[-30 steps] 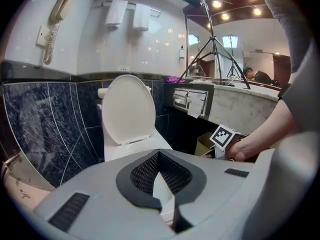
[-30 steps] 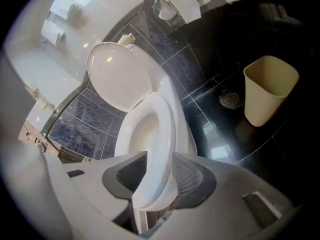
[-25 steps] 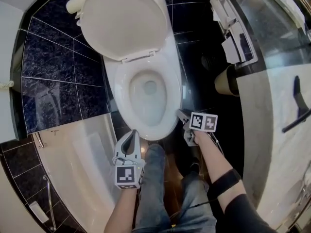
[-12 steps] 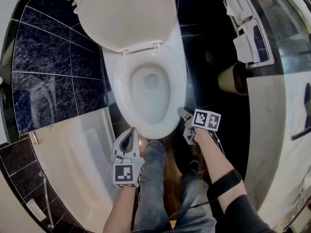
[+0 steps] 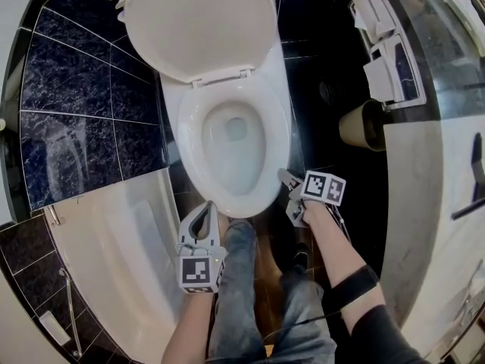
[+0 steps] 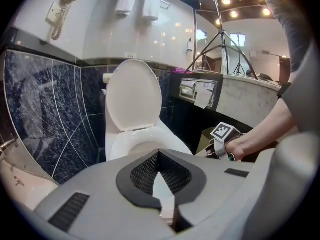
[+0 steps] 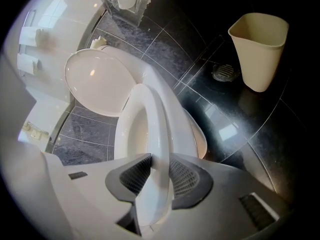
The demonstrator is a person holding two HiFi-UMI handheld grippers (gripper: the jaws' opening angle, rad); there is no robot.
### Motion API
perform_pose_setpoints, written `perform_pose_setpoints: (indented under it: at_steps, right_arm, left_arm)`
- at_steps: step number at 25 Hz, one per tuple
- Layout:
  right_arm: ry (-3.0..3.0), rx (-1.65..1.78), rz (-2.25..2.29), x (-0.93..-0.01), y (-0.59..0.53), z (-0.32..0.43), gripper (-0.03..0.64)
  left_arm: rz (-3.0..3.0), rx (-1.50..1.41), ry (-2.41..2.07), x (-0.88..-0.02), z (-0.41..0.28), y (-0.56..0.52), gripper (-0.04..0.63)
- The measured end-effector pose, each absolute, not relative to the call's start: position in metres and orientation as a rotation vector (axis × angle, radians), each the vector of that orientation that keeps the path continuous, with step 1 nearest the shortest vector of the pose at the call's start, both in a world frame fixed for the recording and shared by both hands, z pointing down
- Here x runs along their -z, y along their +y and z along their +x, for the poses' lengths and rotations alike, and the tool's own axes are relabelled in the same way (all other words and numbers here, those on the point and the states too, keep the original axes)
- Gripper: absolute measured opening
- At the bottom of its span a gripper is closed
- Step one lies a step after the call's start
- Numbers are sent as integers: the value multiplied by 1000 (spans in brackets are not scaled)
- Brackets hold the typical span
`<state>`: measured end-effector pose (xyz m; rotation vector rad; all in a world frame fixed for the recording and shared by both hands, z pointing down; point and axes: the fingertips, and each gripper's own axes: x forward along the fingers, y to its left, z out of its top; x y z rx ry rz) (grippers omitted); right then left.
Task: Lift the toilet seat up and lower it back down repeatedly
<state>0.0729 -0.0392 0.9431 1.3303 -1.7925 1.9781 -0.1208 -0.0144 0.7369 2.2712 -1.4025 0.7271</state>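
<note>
Near the frame's lower middle, our right gripper (image 5: 283, 177), jaws just closing, clamps the toilet seat (image 5: 277, 136); next we must swing it upward.

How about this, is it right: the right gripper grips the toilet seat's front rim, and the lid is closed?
No: the lid stands raised, not closed, as the head view shows. The right gripper, its jaws having just been closing, does grip the toilet seat at its front rim.
</note>
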Motion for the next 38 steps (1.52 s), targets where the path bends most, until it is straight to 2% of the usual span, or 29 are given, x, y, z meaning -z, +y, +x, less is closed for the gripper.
perform_pose_setpoints:
  at_steps: [13,19,29,38]
  right_arm:
    - [-1800,-2017,1319,-844,-57,77,123]
    - [-1801,-2014,1326,-792,-76,75,130]
    - [-1801,-2002,1316,-770,-89,73,135]
    - [-1804,-2009,1349,-749,-103,73,144]
  left_arm:
    - [2176,-795,-1344,-727,-125,45,-9]
    - [2009,-825,-1292,-756,-137,79,-9]
    - [2093,-737,-1273,-739,-108,4,-9]
    - [2056,-698,-1337,-718,-116,-17,-9]
